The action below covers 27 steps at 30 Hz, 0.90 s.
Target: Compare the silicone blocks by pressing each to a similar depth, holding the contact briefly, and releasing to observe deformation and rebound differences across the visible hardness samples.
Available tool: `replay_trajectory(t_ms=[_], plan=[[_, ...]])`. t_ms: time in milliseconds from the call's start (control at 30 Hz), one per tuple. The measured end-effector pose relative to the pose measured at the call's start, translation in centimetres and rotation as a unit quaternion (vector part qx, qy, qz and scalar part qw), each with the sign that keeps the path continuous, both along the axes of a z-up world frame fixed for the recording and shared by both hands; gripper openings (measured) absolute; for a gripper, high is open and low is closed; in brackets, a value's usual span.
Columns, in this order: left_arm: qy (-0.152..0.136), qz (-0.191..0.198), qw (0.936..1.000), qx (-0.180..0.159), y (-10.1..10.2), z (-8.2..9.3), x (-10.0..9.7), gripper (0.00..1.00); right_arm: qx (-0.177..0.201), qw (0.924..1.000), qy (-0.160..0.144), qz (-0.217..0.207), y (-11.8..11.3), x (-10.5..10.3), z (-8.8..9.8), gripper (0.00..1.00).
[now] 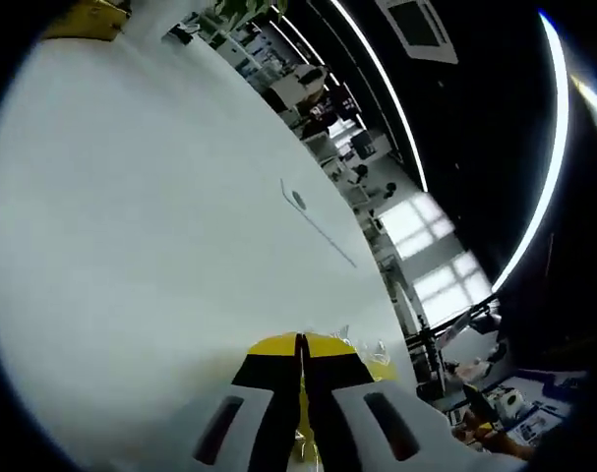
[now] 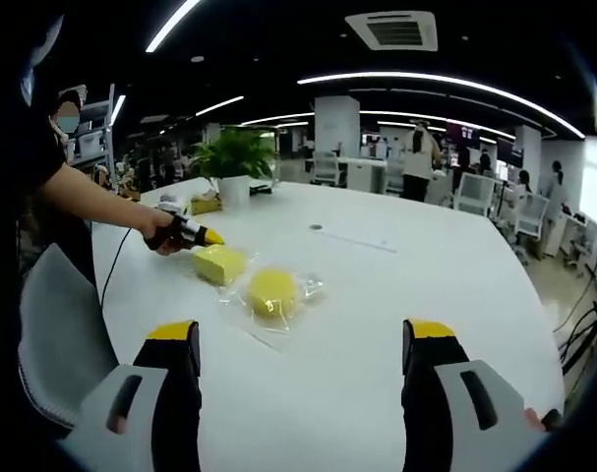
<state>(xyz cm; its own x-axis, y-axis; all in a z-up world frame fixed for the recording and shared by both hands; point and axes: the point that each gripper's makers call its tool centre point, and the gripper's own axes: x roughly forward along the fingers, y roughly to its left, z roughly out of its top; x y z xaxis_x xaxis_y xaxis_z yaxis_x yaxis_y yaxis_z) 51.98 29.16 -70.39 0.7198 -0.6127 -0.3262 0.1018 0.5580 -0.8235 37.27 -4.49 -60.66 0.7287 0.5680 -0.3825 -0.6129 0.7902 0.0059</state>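
In the right gripper view, the right tongs (image 2: 303,344) stand wide apart over the near part of the white bench (image 2: 416,285), with nothing between their yellow-tipped jaws. Beyond them, toward the left of the bench, two yellow silicone samples lie near each other. The round block (image 2: 272,290) sits inside a clear plastic bag (image 2: 283,313) that lies flat on the bench. The rectangular block (image 2: 219,264) rests just to the far left of it; whether it is bagged cannot be told. The left tongs (image 2: 211,237), held in a person's hand (image 2: 165,236), have their yellow tip at the far edge of the rectangular block. Farther back on the bench stands a potted plant (image 2: 235,162), with a small yellow item just to its left. In the left gripper view, the left tongs (image 1: 301,342) are narrowed until the jaws nearly meet, and their tips lie against yellow material with crinkled clear plastic (image 1: 362,352) beside it on the right. Whether the jaws pinch that material or only press on it cannot be told. The bench (image 1: 160,246) surface beyond carries a small round mark.
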Motion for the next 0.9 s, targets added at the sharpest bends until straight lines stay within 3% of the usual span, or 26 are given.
replay_trajectory(t_ms=[100, 200, 267, 367, 467, 533, 600, 667, 700, 800, 867, 900], plan=[[-0.032, -0.012, 0.9992, 0.021, -0.2, 0.9, -0.5, 0.0, 0.001, 1.0, 0.0, 0.002, 0.2, 0.0, 0.0, 0.79], [-0.078, -0.054, 0.9932, 0.067, -0.6, 1.9, -1.1, 0.0, 0.002, 1.0, 0.0, 0.004, 0.4, -0.1, 0.1, 0.78], [-0.095, -0.067, 0.99, 0.08, -0.8, 2.6, -1.4, 0.0, 0.004, 1.0, -0.002, 0.005, 0.4, -0.1, 0.3, 0.78], [-0.161, -0.097, 0.9757, 0.113, -1.4, 4.4, -2.1, 0.0, 0.007, 1.0, -0.004, 0.004, 0.3, -0.1, 0.4, 0.78], [-0.189, -0.108, 0.9667, 0.134, -1.9, 5.6, -2.6, 0.0, 0.011, 0.9999, -0.006, 0.005, 0.5, -0.2, 0.6, 0.78], [-0.231, -0.127, 0.9532, 0.147, -2.9, 7.7, -3.3, 0.0, 0.011, 0.9998, -0.01, 0.01, 0.8, -0.2, 0.9, 0.78], [-0.258, -0.141, 0.9436, 0.151, -3.6, 9.1, -4.0, 0.0, 0.013, 0.9997, -0.013, 0.013, 1.1, -0.3, 1.2, 0.78], [-0.287, -0.165, 0.9291, 0.165, -4.7, 10.4, -5.1, 0.0, 0.013, 0.9996, -0.016, 0.017, 1.3, -0.4, 1.4, 0.77], [-0.304, -0.18, 0.9188, 0.176, -5.2, 11.1, -5.8, 0.0, 0.015, 0.9996, -0.016, 0.02, 1.4, -0.6, 1.5, 0.77], [-0.324, -0.208, 0.9022, 0.194, -6.2, 11.9, -7.4, 0.0, 0.017, 0.9993, -0.017, 0.028, 1.8, -1.0, 1.6, 0.76], [-0.338, -0.226, 0.8858, 0.223, -6.5, 12.0, -8.3, 0.0, 0.017, 0.9992, -0.018, 0.033, 2.0, -1.4, 1.6, 0.77], [-0.341, -0.228, 0.8827, 0.228, -6.5, 12.0, -8.5, 0.0, 0.019, 0.999, -0.018, 0.037, 2.2, -1.7, 1.6, 0.77]])
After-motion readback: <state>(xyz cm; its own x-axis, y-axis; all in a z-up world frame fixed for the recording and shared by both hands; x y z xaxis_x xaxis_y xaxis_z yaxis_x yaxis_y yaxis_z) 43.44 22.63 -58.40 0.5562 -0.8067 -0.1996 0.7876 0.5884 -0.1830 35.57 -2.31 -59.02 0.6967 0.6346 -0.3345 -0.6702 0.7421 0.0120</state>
